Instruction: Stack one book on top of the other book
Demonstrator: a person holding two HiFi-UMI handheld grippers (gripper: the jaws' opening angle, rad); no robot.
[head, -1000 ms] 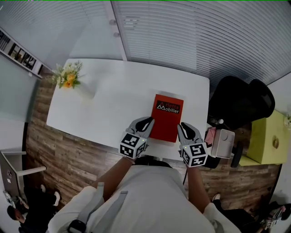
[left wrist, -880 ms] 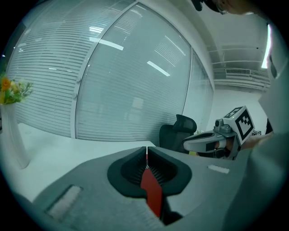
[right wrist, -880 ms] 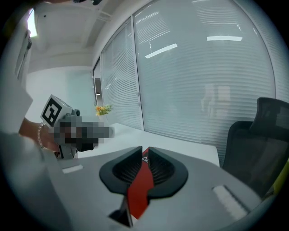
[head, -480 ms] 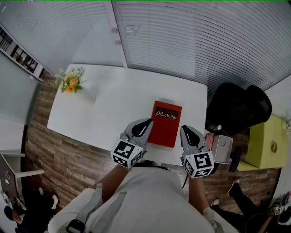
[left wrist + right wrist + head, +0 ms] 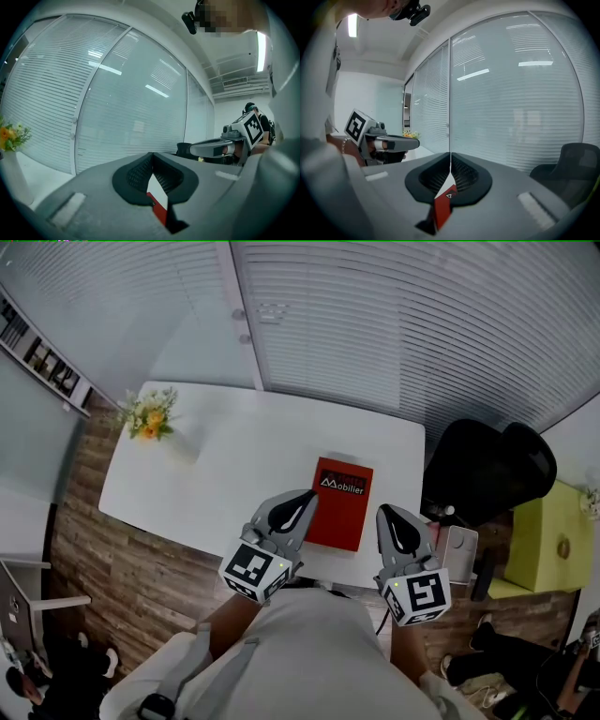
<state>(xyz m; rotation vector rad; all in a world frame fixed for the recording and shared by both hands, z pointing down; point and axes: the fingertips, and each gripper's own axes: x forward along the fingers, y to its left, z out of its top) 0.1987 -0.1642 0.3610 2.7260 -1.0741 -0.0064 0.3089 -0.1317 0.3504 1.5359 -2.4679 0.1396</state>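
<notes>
One red-covered book [image 5: 339, 507] is showing on the white worktop [image 5: 234, 451]; left claw [image 5: 302, 499] and right claw [image 5: 390, 514] are hovering closed, empty; stacking likely done.

Your head cam sits high and looks steeply down past your torso onto the white table [image 5: 234, 442] and the floor. It's the widest and farthest view. The left gripper cam rides the left gripper [image 5: 302, 495] and faces along its jaws at the blinds [image 5: 394, 324], with the jaws filling the lower frame up close. The right gripper cam does the same from the right gripper [image 5: 389, 512]. Each gripper cam catches the other gripper side-on. All three share the blinds, the flowers [image 5: 148, 415] and the red book [image 5: 339, 507].
</notes>
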